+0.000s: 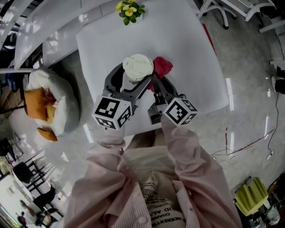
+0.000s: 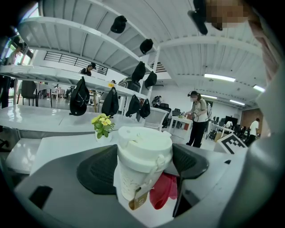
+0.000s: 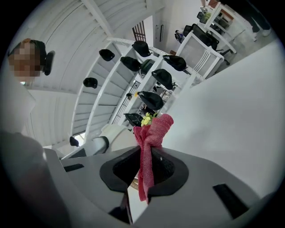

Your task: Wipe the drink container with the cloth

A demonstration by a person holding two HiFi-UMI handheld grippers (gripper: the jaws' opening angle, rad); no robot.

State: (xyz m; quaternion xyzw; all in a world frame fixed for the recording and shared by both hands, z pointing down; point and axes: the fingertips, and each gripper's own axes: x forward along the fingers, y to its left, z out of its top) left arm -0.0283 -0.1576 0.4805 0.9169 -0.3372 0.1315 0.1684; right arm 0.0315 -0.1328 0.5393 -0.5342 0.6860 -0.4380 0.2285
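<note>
A white drink container (image 1: 138,66) with a lid and a small tag stands on the white table (image 1: 187,49). My left gripper (image 1: 132,78) is shut on it, with one pad on each side of the cup (image 2: 142,151). Just to its right, my right gripper (image 1: 156,82) is shut on a red cloth (image 1: 163,66). The cloth (image 3: 153,129) sticks up in a bunch from between the jaws of the right gripper (image 3: 147,167). In the left gripper view the red cloth (image 2: 163,191) sits low beside the cup, close to its right side.
A small pot of yellow flowers (image 1: 130,10) stands at the table's far edge, behind the cup (image 2: 102,126). A white beanbag with orange cushions (image 1: 49,107) lies on the floor at the left. Cables (image 1: 240,151) run over the floor at the right. A person (image 2: 198,118) stands far off.
</note>
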